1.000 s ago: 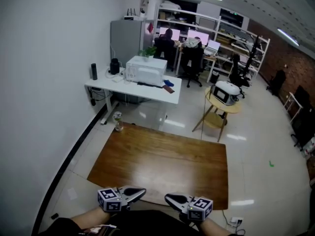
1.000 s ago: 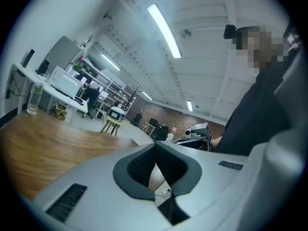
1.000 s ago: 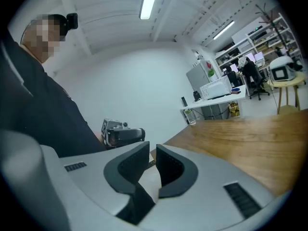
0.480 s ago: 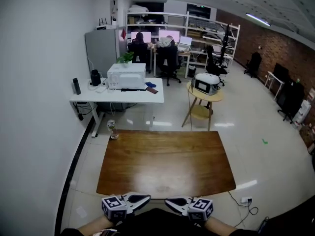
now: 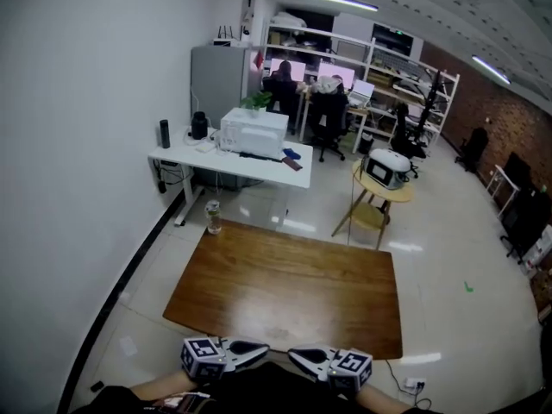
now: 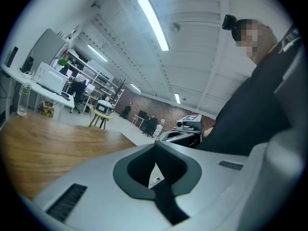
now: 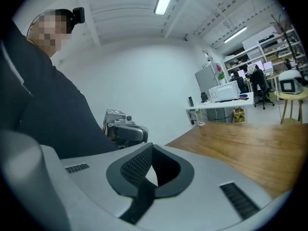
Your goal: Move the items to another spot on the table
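You hold the left gripper (image 5: 259,349) and the right gripper (image 5: 295,354) low against your body, just past the near edge of the brown wooden desk (image 5: 285,283). Their tips point toward each other and lie close together but apart. The left gripper view shows its jaws pressed together with nothing between them, and the right gripper view shows the same for the right jaws. Each gripper view has the other gripper straight ahead, in front of your dark sleeve.

A clear bottle (image 5: 213,216) stands upright at the desk's far left corner, well apart from both grippers. From these views you cannot tell whether it rests on the corner itself or on the floor just beyond it. Farther back, a white desk (image 5: 226,156) against the wall carries a white box-shaped appliance (image 5: 254,132).
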Tool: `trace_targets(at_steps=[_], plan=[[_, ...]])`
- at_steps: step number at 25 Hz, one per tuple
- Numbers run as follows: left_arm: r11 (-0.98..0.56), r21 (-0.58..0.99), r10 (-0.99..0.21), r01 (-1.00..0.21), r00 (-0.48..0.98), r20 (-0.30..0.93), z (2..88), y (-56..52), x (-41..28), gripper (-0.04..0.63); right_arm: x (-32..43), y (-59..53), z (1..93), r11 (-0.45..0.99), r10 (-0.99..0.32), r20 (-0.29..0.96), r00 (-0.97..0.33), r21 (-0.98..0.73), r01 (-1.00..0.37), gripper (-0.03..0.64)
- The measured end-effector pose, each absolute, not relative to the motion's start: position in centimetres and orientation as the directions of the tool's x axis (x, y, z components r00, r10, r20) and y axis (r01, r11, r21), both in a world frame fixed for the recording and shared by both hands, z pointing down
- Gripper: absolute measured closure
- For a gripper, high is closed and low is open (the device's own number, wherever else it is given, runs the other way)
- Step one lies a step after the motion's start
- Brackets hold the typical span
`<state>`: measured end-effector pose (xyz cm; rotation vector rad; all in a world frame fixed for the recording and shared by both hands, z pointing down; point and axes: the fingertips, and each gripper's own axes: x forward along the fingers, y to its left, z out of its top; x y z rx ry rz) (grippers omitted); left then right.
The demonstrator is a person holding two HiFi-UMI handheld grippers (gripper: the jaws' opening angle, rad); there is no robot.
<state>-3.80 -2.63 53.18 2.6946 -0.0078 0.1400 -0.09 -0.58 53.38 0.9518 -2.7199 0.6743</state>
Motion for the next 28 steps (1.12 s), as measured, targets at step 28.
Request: trace_targets(at_steps=[28], plan=[[-0.903, 0.429, 0.074, 0.011, 0.989, 0.130, 53.1, -1.1, 0.9, 0.594, 5.7, 0.7, 53.7, 0.669, -0.615, 0.206, -0.761, -0.375, -0.642, 0.617]])
